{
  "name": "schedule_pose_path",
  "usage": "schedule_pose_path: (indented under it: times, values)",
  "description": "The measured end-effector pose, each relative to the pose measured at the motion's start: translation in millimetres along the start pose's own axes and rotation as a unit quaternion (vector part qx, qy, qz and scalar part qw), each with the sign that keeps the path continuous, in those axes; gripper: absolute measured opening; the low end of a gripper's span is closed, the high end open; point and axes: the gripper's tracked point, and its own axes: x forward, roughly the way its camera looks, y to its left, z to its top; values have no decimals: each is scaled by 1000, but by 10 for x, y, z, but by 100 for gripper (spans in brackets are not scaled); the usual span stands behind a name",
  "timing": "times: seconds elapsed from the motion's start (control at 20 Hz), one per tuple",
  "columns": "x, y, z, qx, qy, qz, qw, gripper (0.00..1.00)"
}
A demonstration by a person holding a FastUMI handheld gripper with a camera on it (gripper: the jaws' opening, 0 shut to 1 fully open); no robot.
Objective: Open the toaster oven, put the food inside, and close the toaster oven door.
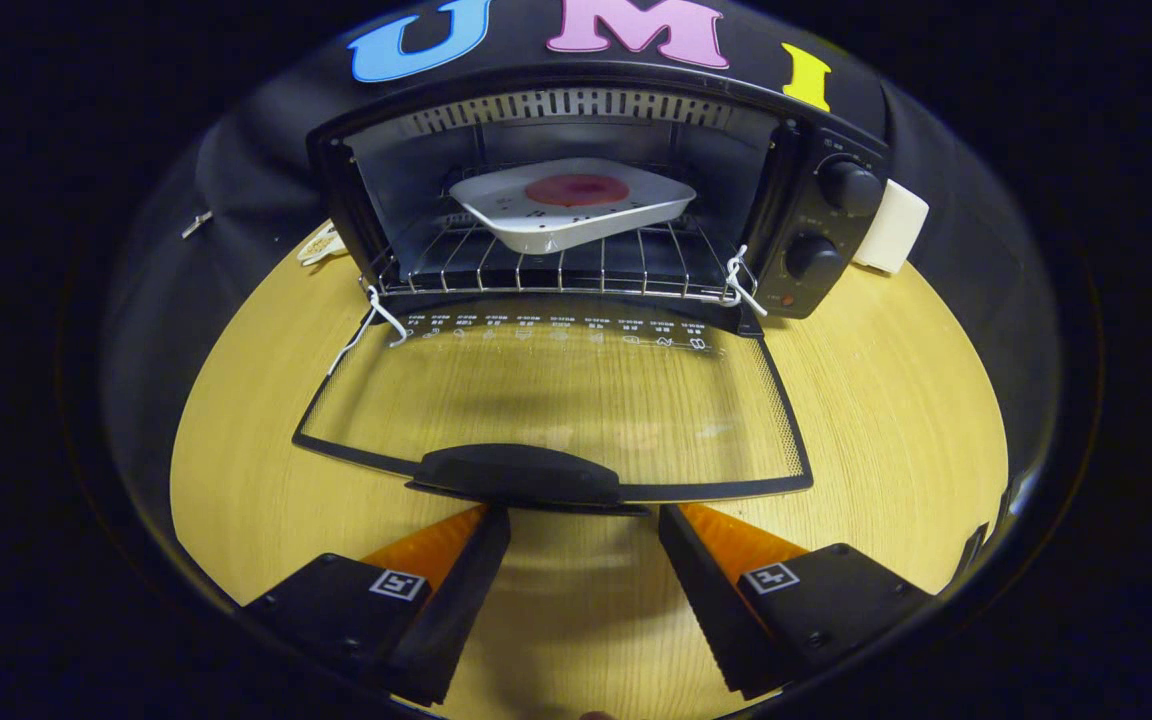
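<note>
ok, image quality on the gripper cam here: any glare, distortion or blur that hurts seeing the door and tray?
Gripper view: strong fisheye bowing, the table edge and open glass door curve. The door shows a dim shadow and faint reflections, no harsh glare. White tray with the red food on the rack is sharp and well lit. The open gripper is in focus, just short of the door handle.

Toaster oven (576,200) on wooden table (886,400)

I see a row of small white markings along the hinge edge of the toaster oven door (556,400), too fine to read. Each finger (398,584) carries a square coded tag.
</note>
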Motion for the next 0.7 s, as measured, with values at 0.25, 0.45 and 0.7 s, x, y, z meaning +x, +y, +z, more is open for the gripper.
schedule_pose_path:
  times: [0.25,0.45,0.7]
  values:
    - [-52,41,98,-38,-23,10,999,99]
    - [-283,56,222,-51,-59,32,996,97]
    - [-687,157,399,-24,-94,67,993,98]
